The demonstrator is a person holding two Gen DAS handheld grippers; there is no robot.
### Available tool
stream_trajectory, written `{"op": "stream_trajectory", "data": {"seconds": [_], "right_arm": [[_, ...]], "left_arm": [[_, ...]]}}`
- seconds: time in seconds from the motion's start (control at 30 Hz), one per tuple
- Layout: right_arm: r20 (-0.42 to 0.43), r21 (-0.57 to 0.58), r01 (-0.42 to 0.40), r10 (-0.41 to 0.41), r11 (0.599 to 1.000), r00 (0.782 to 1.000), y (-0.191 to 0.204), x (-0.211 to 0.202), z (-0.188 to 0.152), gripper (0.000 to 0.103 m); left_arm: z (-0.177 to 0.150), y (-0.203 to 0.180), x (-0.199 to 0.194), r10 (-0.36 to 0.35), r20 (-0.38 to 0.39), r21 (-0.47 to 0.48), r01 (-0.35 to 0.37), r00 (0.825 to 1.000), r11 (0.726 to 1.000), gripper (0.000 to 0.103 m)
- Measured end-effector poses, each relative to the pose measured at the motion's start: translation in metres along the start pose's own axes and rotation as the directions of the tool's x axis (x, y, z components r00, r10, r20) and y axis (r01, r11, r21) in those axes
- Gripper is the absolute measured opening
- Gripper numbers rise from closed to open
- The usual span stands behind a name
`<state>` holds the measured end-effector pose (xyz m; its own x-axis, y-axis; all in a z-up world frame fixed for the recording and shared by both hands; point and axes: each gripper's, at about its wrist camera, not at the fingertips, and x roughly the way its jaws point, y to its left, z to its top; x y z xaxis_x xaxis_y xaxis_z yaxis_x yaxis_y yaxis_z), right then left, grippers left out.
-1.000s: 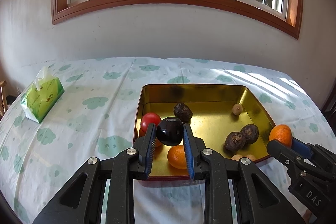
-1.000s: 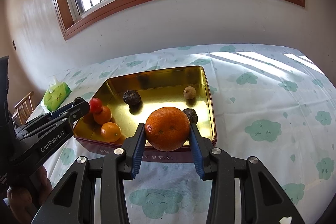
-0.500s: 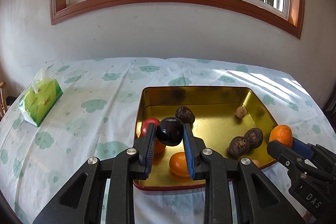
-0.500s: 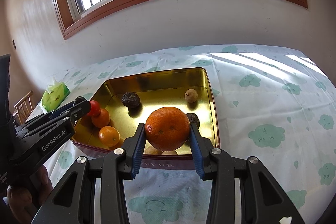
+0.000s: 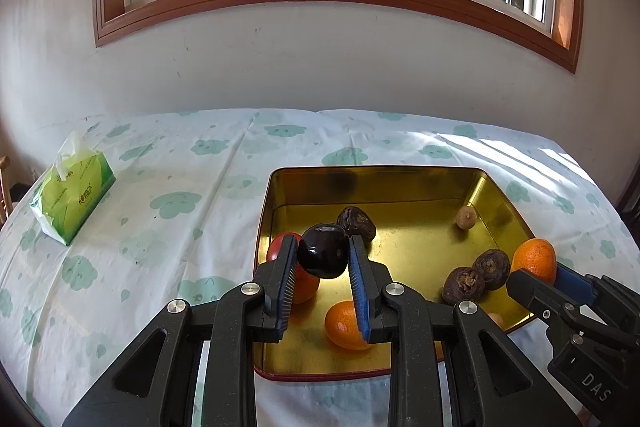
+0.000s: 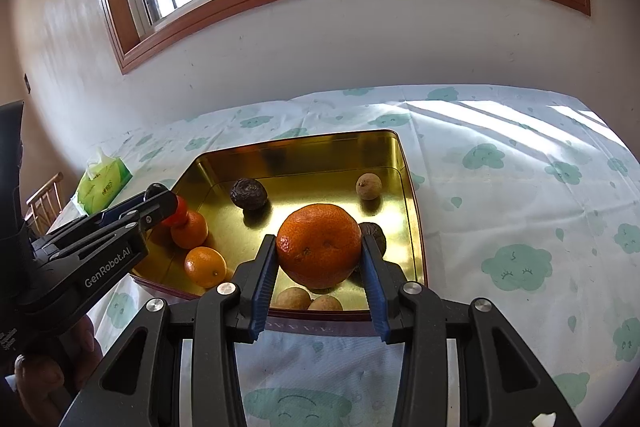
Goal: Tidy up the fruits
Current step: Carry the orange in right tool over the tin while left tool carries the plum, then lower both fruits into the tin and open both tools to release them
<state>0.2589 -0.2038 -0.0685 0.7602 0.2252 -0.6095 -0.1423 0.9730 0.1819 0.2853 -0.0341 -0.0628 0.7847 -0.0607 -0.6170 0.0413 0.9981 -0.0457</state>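
Over the gold tin (image 5: 380,183), left gripper (image 5: 323,259) clamping a dark plum (image 5: 324,255), right gripper (image 6: 320,247) gripping an orange (image 6: 319,245)

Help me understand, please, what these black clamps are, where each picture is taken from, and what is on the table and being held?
No robot: a person carries a hand-held gripper in each hand, each with a camera looking along its fingers. The left view shows the left hand-held gripper clamping a dark plum. The right view shows the right hand-held gripper clamping a large orange. Below sits a gold tin holding smaller oranges, brown fruits and a red one, on a cloud-patterned tablecloth, beside a green tissue pack.
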Motion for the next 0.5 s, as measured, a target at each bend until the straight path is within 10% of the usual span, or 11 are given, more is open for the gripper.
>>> {"op": "stream_trajectory", "data": {"seconds": [0.5], "right_arm": [[-0.009,0.006,-0.008,0.008,1.0,1.0,-0.002,0.018,0.002,0.038]], "left_arm": [[0.004,0.0,0.014,0.006,-0.001,0.005,-0.006,1.0,1.0,0.026]]}}
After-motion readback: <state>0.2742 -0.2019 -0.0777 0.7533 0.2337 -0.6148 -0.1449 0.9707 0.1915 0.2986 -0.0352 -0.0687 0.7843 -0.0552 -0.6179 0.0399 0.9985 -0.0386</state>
